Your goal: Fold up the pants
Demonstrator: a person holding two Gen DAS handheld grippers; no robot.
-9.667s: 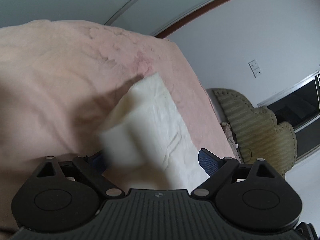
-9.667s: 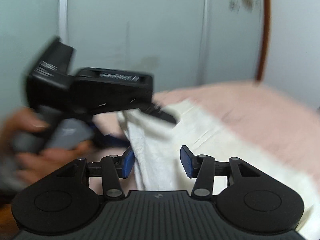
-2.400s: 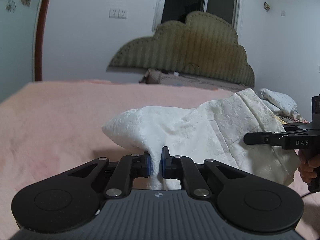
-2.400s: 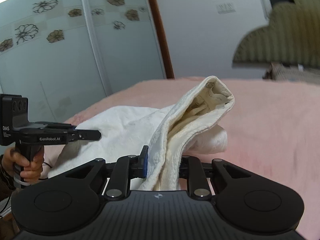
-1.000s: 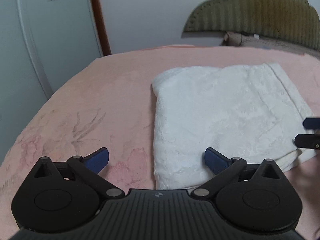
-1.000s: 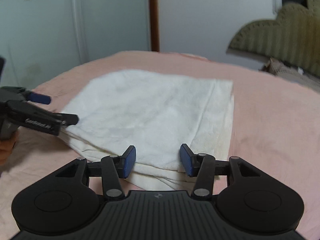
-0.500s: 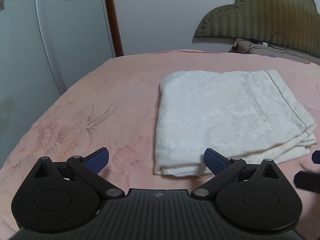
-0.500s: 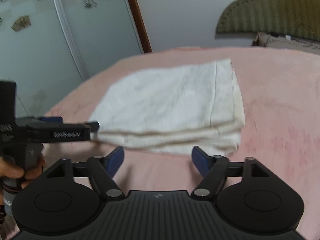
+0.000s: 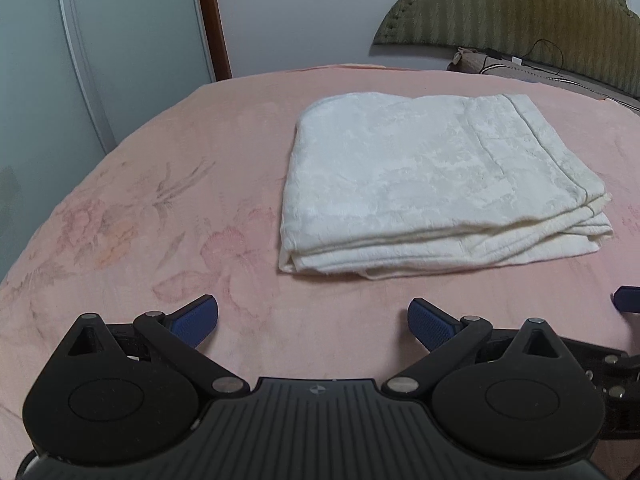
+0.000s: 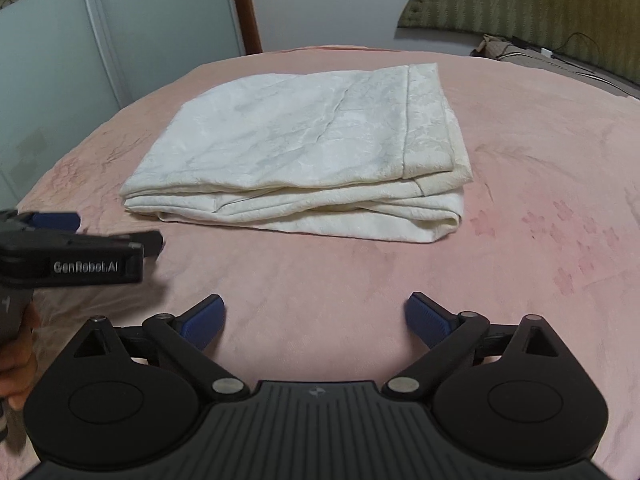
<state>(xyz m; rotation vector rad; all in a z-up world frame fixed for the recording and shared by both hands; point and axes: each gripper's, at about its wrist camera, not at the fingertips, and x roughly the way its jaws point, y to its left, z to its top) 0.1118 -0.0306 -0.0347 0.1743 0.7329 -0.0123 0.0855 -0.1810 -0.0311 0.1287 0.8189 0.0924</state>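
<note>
The white pants (image 9: 432, 176) lie folded in a flat rectangular stack on the pink bed cover (image 9: 160, 216). They also show in the right wrist view (image 10: 312, 148), with layered edges facing me. My left gripper (image 9: 313, 322) is open and empty, a short way in front of the stack. My right gripper (image 10: 314, 320) is open and empty, also in front of the stack. The left gripper shows at the left of the right wrist view (image 10: 116, 236), near the stack's near left corner and apart from it.
A green padded headboard (image 9: 520, 4) stands at the back right with a cable and cushion below it. Pale wardrobe doors (image 9: 100, 40) with a brown frame stand at the back left. The bed cover (image 10: 520, 240) spreads wide around the stack.
Both grippers have let go of the pants and pulled back from the stack. The pants now lie further ahead of both grippers, folded and still.
</note>
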